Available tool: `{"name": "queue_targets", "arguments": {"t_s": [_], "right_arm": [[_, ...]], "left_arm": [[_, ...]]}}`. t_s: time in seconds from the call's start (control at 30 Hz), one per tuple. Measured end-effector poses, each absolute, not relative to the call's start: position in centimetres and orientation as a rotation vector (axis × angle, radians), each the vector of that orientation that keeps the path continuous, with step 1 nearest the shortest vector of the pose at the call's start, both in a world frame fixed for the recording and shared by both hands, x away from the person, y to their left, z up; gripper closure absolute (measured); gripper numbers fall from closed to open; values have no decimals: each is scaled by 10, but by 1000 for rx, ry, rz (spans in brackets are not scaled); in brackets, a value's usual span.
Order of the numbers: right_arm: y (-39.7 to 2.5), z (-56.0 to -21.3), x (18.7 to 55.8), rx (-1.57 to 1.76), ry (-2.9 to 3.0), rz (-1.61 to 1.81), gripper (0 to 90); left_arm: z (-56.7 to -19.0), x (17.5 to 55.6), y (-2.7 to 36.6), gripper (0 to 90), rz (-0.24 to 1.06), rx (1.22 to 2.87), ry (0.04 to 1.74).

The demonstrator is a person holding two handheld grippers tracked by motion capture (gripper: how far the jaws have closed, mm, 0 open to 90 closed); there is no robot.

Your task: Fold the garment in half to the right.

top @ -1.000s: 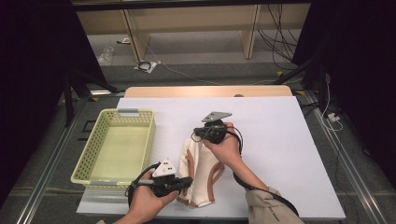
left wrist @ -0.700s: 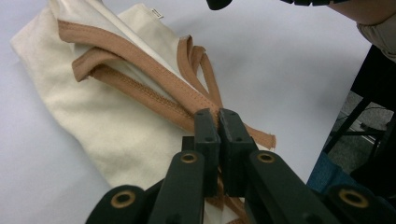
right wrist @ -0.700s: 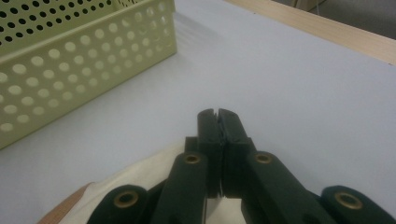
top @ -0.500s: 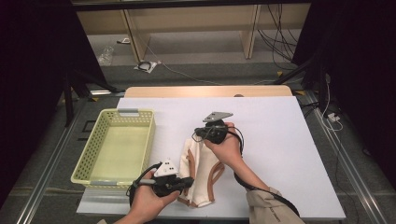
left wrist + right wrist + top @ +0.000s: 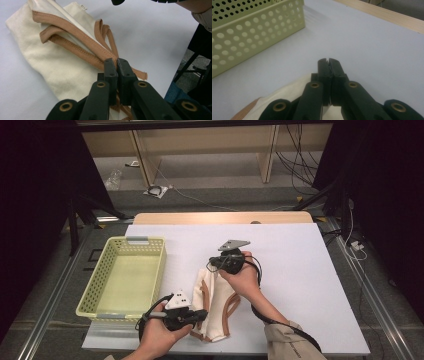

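High view, lower centre of the frame: a cream garment with tan binding [image 5: 216,307] lies crumpled on the white tabletop [image 5: 310,270], just right of a pale-green perforated basket [image 5: 125,275] at centre left. Compared with the frame one second earlier, the cloth and both hands sit in nearly the same places; only the lower hand appears to have shifted slightly, which suggests a pause to secure the grips rather than a transfer under way. Left gripper [image 5: 197,316], at the garment's lower edge: in the left gripper view its jaws are pressed together over a tan strap [image 5: 100,53] of the garment [image 5: 50,65], so the strap is pinched. Right gripper [image 5: 215,262], at the garment's upper edge: in the right gripper view its jaws are drawn together with cream fabric [image 5: 287,93] running beneath them; whether cloth is actually caught between them cannot be told. The basket wall [image 5: 249,37] fills the upper left of that view. Judged from this arrangement, lifting or folding the garment has not yet begun.
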State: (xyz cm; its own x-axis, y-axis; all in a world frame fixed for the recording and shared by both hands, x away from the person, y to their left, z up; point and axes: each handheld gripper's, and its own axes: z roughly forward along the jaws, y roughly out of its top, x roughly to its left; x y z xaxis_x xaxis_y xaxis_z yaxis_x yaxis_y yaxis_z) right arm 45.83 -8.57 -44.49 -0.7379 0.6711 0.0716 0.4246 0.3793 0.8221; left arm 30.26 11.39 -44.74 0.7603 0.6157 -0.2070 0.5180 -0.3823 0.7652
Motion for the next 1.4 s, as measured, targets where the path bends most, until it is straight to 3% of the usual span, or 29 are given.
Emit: {"name": "queue_targets", "arguments": {"t_s": [1.4], "right_arm": [[-94,-445,458,983,2361,1279,895]], "left_arm": [[-446,304,109,866,138,2070,838]]}}
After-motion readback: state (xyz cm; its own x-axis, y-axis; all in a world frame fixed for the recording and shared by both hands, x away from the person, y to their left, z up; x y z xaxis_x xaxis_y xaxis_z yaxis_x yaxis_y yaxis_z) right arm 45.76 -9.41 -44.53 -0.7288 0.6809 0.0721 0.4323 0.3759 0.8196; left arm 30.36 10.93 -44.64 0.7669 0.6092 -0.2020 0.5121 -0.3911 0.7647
